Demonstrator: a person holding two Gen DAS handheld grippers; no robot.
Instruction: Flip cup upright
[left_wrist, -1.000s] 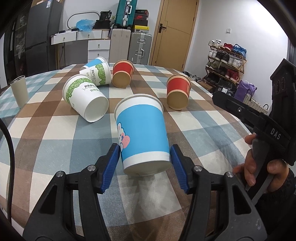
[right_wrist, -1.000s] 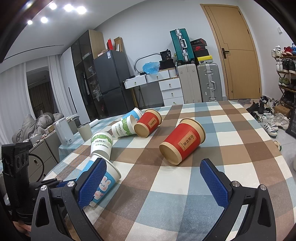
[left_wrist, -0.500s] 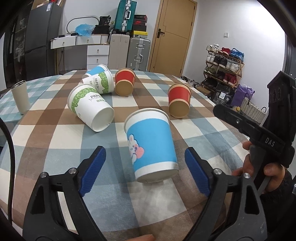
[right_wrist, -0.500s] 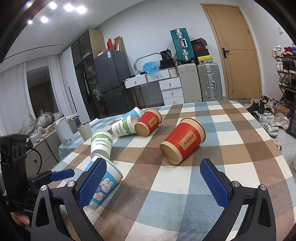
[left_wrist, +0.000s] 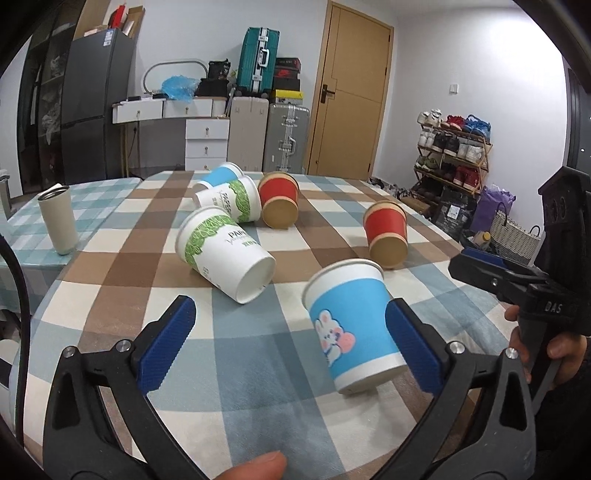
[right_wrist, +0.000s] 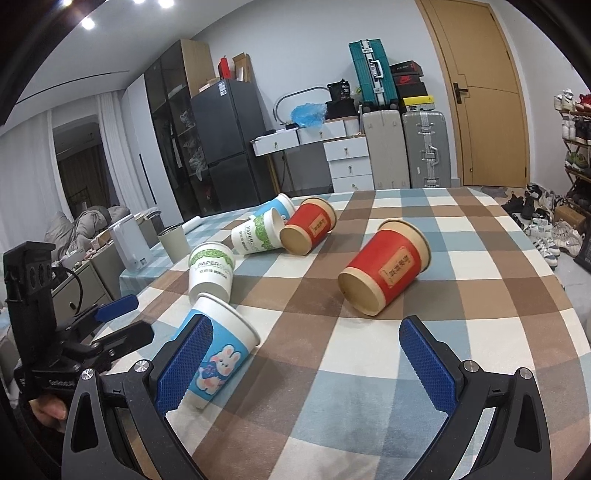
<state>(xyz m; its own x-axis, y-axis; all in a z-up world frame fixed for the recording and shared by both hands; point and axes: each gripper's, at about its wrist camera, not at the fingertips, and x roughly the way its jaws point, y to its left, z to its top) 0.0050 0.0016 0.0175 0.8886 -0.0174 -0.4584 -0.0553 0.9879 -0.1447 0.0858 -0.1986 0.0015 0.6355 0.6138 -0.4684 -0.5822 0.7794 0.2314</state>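
A blue paper cup with a rabbit print (left_wrist: 351, 325) stands upright on the checked tablecloth, mouth up; it also shows in the right wrist view (right_wrist: 218, 354). My left gripper (left_wrist: 291, 343) is open and empty, drawn back, with the cup just inside its right finger. My right gripper (right_wrist: 306, 365) is open and empty, with the blue cup behind its left finger. Several cups lie on their sides: a green-and-white cup (left_wrist: 221, 251), a second green-and-white one (left_wrist: 232, 199), another blue one (left_wrist: 219, 173), and two red cups (left_wrist: 386, 234) (left_wrist: 279, 199).
A beige tumbler (left_wrist: 59, 219) stands upright at the table's left edge. The other hand-held gripper (left_wrist: 535, 291) is at the right of the left wrist view. A shoe rack (left_wrist: 454, 151), suitcases and a door stand beyond the table.
My left gripper has opened, let go of the blue rabbit cup and pulled back and left. The cup stays standing upright. My right gripper has barely moved.
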